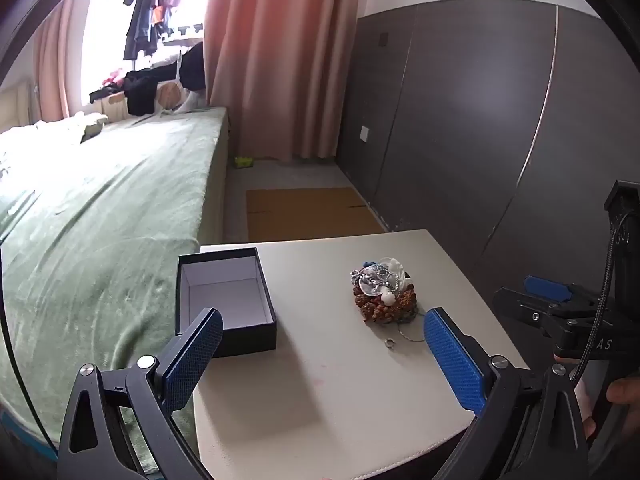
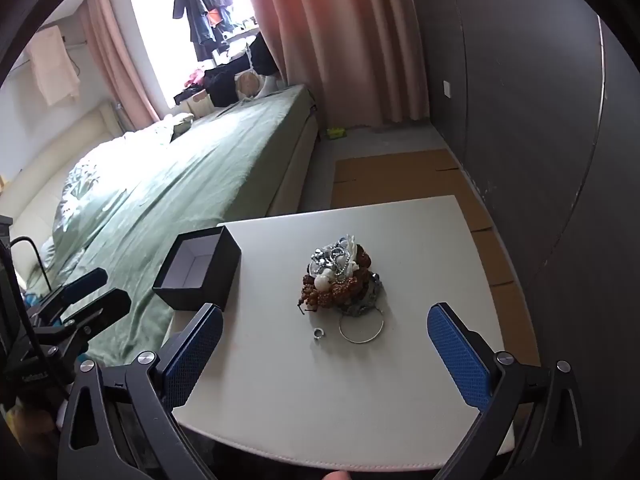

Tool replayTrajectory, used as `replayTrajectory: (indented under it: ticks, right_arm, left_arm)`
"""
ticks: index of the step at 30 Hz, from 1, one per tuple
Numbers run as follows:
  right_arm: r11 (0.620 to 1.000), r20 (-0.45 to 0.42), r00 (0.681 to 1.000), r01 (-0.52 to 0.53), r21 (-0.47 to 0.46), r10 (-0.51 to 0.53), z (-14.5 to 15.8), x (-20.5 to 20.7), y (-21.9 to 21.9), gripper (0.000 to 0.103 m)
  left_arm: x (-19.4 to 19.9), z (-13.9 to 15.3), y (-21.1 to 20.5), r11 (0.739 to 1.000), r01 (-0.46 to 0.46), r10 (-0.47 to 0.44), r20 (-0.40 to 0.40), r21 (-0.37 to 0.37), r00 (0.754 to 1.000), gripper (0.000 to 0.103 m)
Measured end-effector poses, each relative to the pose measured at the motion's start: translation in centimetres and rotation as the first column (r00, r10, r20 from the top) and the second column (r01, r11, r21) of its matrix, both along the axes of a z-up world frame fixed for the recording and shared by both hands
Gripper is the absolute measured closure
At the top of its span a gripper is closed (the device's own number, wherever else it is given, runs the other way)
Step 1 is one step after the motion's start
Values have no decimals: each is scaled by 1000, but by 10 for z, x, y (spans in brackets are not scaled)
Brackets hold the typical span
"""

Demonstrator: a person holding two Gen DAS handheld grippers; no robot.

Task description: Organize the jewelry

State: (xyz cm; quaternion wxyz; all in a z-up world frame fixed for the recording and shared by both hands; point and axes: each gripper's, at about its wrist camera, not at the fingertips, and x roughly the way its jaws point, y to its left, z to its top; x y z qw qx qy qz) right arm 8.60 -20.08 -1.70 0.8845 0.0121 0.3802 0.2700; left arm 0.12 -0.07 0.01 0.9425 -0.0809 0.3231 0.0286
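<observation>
A pile of jewelry with brown beads, silver chains and white pieces lies on the white table. A small silver ring and a thin silver hoop lie just in front of the pile. An open, empty black box stands at the table's left. My left gripper is open above the table's front, between box and pile. My right gripper is open and empty, over the ring. Each gripper also shows in the other's view, the right and the left.
A bed with a green cover runs along the table's left side. A dark grey panelled wall stands to the right. Brown cardboard lies on the floor beyond the table. Pink curtains hang at the back.
</observation>
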Motion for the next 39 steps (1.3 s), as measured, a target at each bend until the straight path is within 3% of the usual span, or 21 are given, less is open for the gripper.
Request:
replayTrajectory:
  ticks: [39]
  right_arm:
    - [999,26,999,27,-22,-27,2,4,-11,4]
  left_arm:
    - [3,-1,-2,999,18,-18,22,-28,1000,3]
